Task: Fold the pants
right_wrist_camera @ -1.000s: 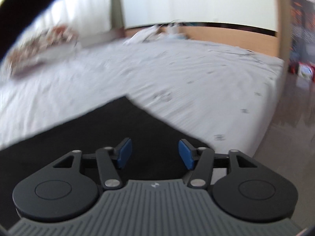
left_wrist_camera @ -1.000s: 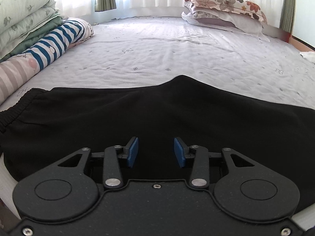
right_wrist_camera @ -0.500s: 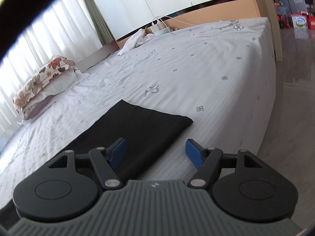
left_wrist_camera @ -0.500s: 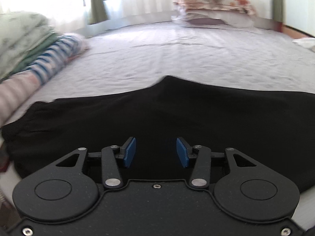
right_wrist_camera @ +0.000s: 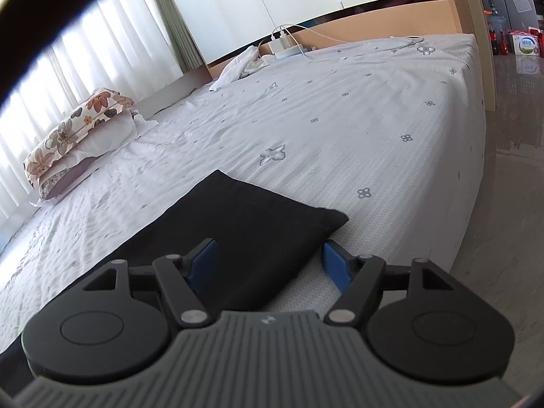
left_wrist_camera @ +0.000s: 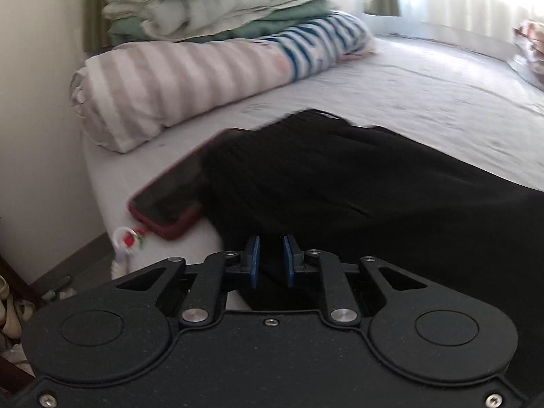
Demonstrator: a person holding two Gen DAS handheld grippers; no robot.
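- While the black pants (left_wrist_camera: 357, 187) lie flat along the near edge of the bed (right_wrist_camera: 340, 119), their long axis runs from your left gripper (left_wrist_camera: 271, 261) to your right gripper (right_wrist_camera: 268, 265).
- Your left gripper's blue pads stand narrow, with dark cloth between them at the waistband end; whether they actually pinch it, you cannot tell.
- Your right gripper is spread wide over the leg hem, gripping nothing.
- A red phone (left_wrist_camera: 166, 197) lies partly under the waistband; lifting that end may drag it.
- The hem likely needs grasping next.
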